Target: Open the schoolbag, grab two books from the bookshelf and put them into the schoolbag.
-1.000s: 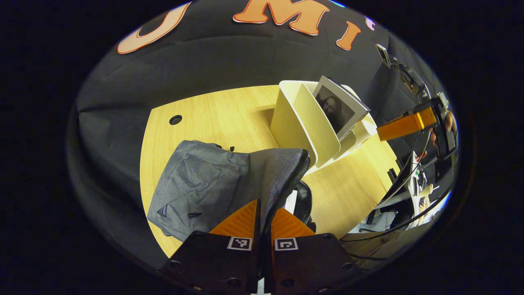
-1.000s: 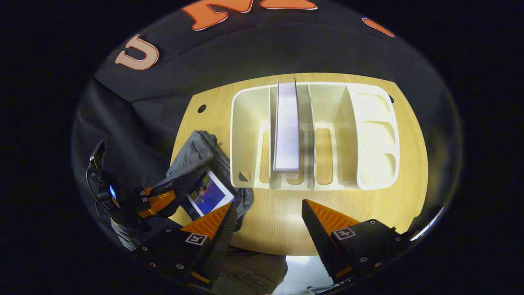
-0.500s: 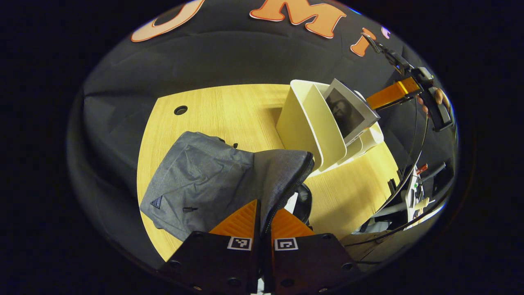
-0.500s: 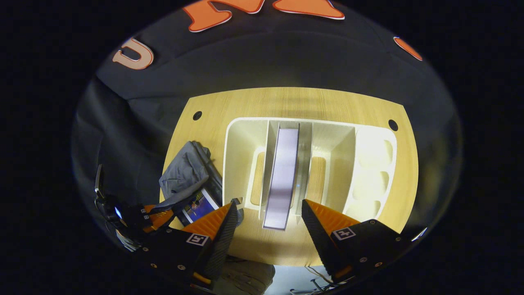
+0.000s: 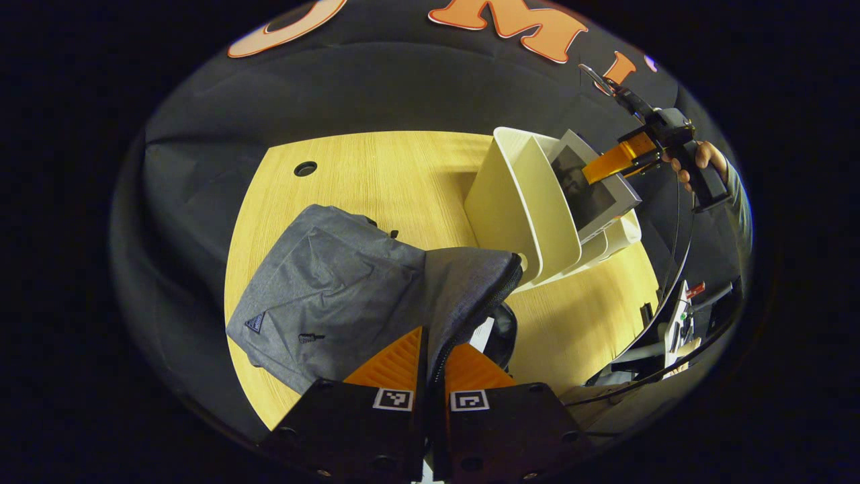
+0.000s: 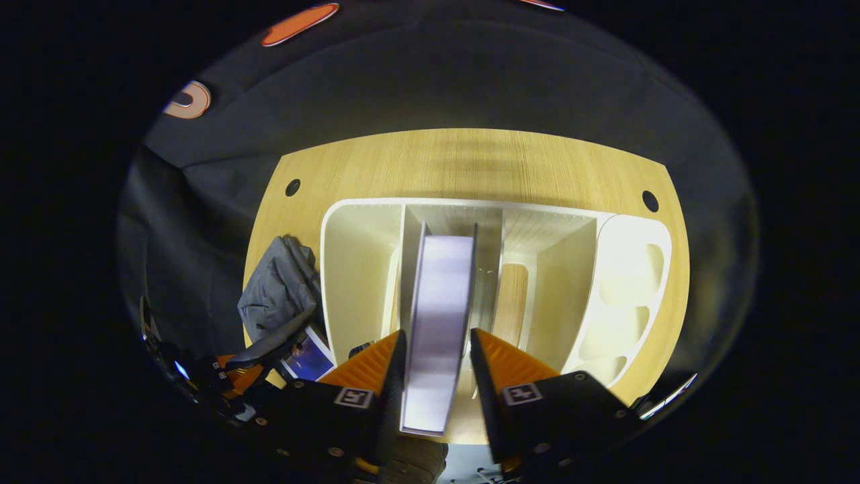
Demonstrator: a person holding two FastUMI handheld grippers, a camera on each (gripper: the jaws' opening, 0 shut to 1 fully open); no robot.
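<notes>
The grey schoolbag (image 5: 336, 289) lies on the wooden table, and my left gripper (image 5: 433, 349) is shut on its zipper edge, holding the flap up. A book with a blue cover (image 6: 306, 356) shows inside the bag's opening (image 6: 275, 289). The white bookshelf (image 5: 517, 202) stands to the bag's right with a second book (image 5: 598, 202) in it. In the right gripper view that book (image 6: 437, 302) stands edge-on in the second slot of the bookshelf (image 6: 356, 269). My right gripper (image 6: 437, 349) is shut on its near end.
The table (image 5: 376, 175) has a cable hole (image 5: 305, 168) at its far left and another (image 6: 649, 200) at its far right. The shelf's right end has round compartments (image 6: 631, 282). Cables and gear (image 5: 678, 316) hang off the table's right side.
My right gripper moved forward to the shelf and closed its wide-open fingers onto the standing book. The left gripper kept its hold on the bag's flap.
</notes>
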